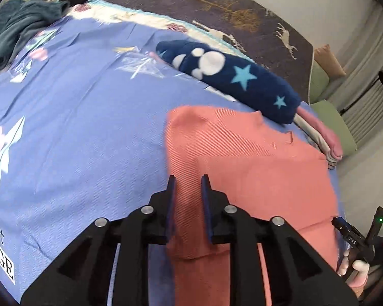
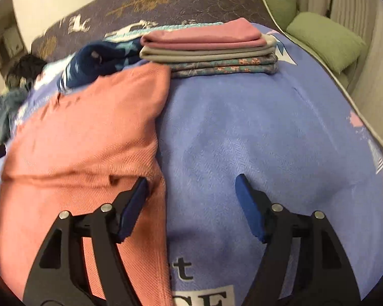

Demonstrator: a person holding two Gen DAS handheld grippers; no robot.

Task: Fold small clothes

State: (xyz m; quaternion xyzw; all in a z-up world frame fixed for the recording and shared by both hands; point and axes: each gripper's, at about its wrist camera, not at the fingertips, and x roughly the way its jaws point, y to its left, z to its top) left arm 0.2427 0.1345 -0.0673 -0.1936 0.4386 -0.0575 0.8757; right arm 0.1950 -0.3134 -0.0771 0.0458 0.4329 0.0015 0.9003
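Note:
A salmon-pink knit garment lies partly folded on the blue bedspread; it also shows in the right wrist view. My left gripper hovers over the garment's left part with its jaws a narrow gap apart, and cloth shows between them; I cannot tell if it grips. My right gripper is open wide and empty, its left finger over the garment's right edge, its right finger over bare bedspread.
A stack of folded clothes sits at the far edge, pink on top. A navy fleece piece with stars lies beside it. Unfolded teal and dark clothes are piled far left. Green cushions lie beyond the bed.

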